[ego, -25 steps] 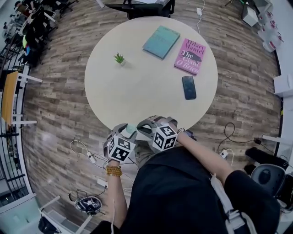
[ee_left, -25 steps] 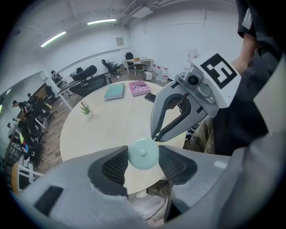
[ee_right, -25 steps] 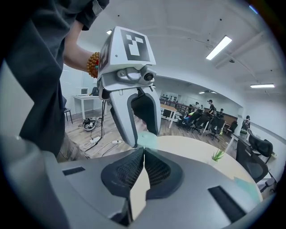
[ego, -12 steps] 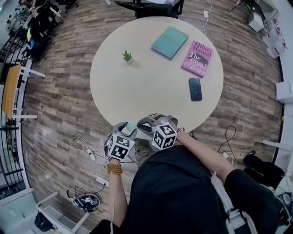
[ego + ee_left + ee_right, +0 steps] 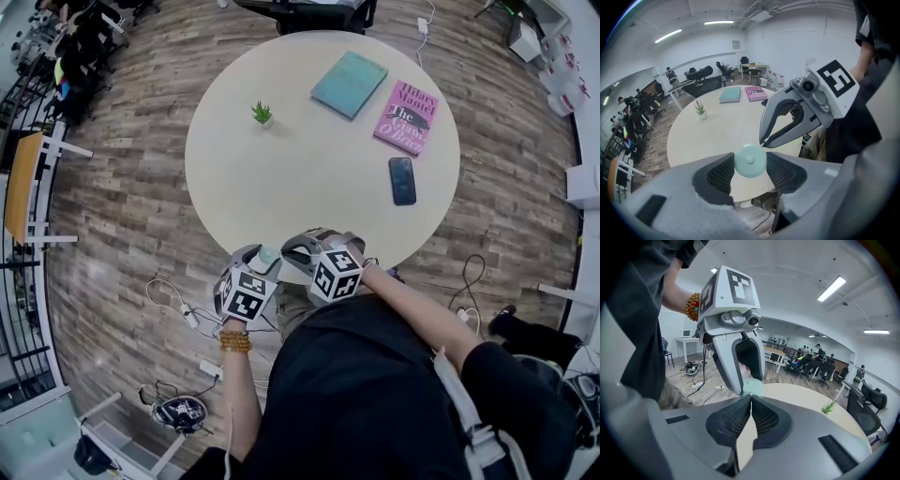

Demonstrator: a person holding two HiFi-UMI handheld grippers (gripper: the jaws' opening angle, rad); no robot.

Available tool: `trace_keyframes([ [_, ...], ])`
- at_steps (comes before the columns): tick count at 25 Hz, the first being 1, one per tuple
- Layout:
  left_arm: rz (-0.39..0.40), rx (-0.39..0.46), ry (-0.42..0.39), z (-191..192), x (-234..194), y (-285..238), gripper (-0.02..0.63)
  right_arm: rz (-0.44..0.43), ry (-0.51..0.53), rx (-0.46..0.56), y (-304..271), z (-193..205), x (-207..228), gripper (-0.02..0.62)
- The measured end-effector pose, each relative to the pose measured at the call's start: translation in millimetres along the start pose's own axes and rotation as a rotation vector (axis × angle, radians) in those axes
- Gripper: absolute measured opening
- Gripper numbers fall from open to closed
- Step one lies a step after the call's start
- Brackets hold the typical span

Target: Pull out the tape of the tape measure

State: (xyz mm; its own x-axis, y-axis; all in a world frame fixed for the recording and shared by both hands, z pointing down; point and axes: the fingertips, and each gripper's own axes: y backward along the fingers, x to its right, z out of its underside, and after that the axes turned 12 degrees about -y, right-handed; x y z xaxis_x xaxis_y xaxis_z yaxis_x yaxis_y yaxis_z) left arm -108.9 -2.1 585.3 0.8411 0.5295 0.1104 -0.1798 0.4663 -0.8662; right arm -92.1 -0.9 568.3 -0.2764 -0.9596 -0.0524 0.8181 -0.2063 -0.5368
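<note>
Tools meeting tip to tip over the near edge of the pale round desk [image 5: 309, 178].
The left tool [image 5: 750, 164] tips steeply down, its ribbed black pads clasping a smooth, round, mint-green tape measure [image 5: 750, 157] by its sides. The right tool [image 5: 762, 142] slants in more shallowly from a bent bare forearm [image 5: 422, 314], its slim grey tips pinched tight together right at the case's rim.
</note>
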Motion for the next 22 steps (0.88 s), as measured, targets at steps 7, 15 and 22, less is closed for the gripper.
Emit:
trace_keyframes([
  [7,0.007,-0.026,-0.008,14.7,-1.9,1.0,0.224,0.102,-0.085,0.001,11.5,7.5,35.3,0.005],
  [15,0.027,-0.049,-0.021,15.9,4.0,-5.2,0.224,0.141,-0.098,-0.009,12.9,13.1,46.1,0.005],
  [22,0.039,-0.092,-0.044,25.2,9.6,-9.7,0.224,0.223,-0.154,-0.024,26.5,25.7,72.5,0.005],
])
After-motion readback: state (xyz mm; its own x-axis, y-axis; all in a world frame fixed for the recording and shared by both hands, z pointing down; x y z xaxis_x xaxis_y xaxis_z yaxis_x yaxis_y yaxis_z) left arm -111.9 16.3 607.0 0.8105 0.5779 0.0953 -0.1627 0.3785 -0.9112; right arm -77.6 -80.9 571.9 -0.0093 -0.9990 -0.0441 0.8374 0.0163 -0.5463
